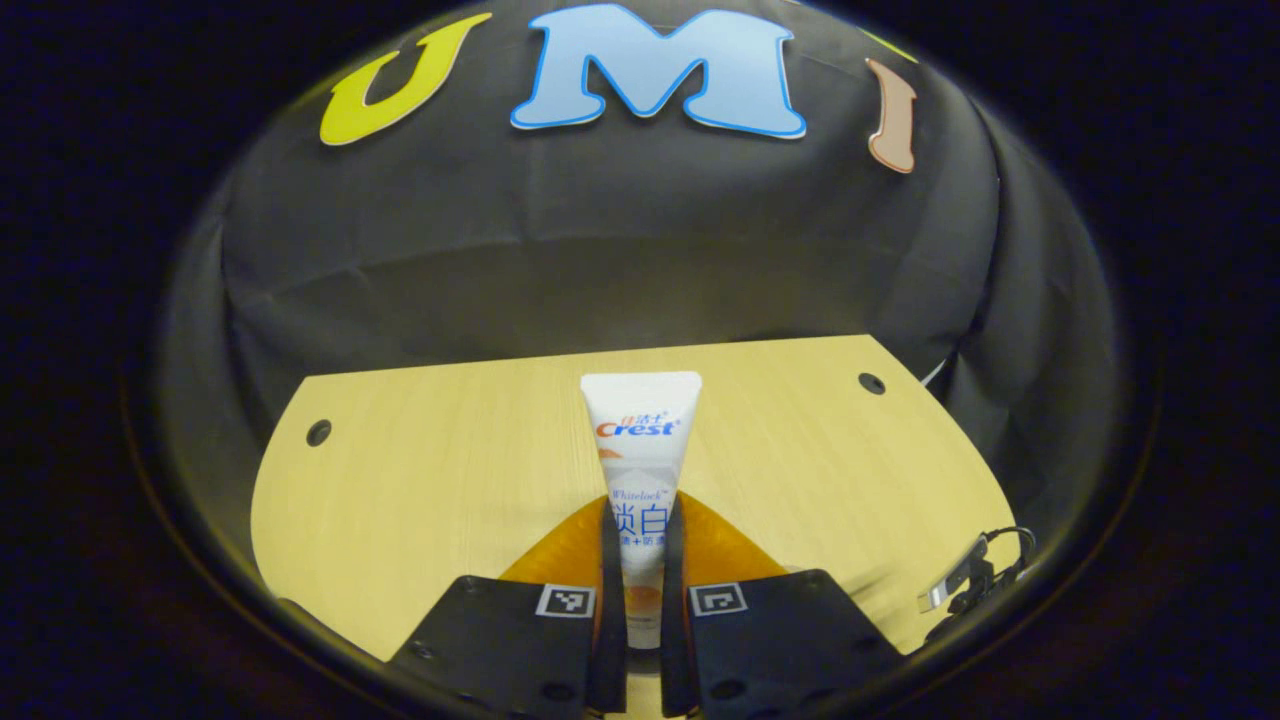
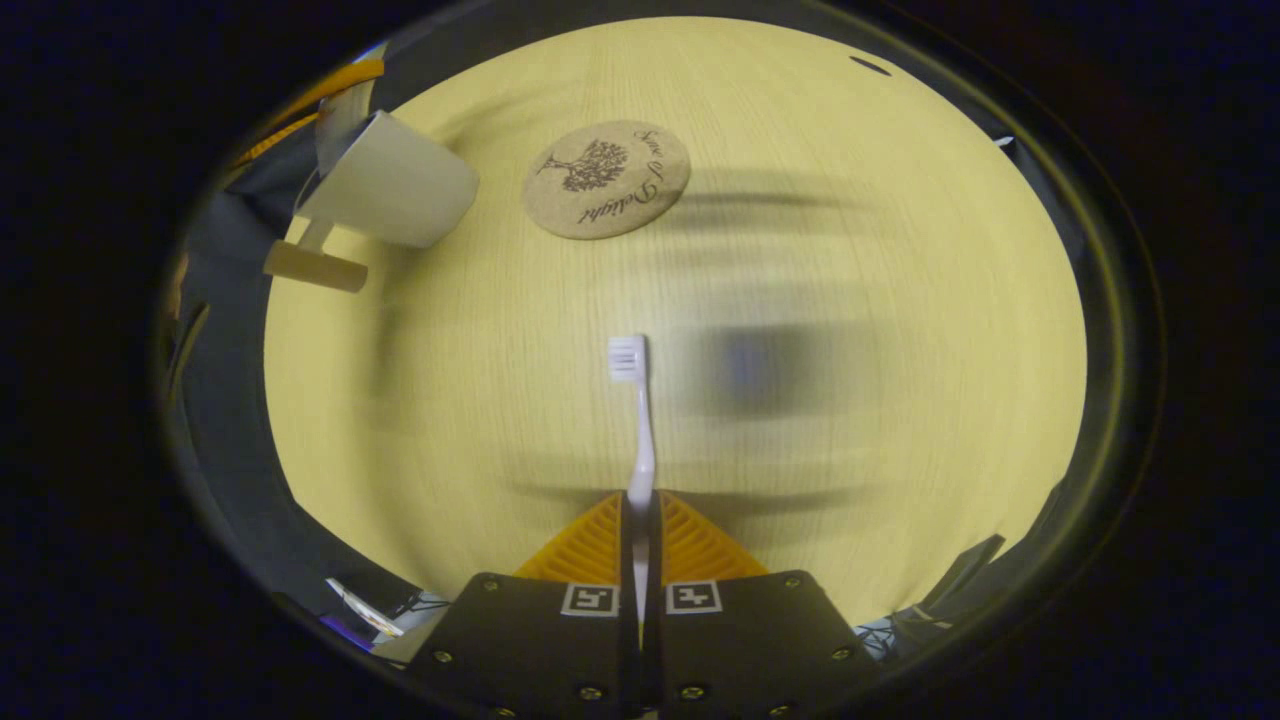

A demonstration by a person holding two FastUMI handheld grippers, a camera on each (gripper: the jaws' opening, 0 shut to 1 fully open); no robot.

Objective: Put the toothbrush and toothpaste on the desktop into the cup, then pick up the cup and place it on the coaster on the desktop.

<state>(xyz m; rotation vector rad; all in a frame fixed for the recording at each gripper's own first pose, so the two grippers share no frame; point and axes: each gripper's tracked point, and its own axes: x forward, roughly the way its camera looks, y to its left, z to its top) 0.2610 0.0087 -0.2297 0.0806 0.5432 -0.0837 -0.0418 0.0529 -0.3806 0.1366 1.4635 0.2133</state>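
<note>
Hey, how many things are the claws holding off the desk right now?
2. The toothpaste stands clamped in the left claw; the toothbrush is clamped in the right claw, head pointing forward. The cup sits unheld.

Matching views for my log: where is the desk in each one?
Left gripper view: desk across the lower half, behind the toothpaste.
Right gripper view: desk spread beneath the toothbrush, cup and coaster.
Shared landmark: a dark hole near the desk's edge.
</note>
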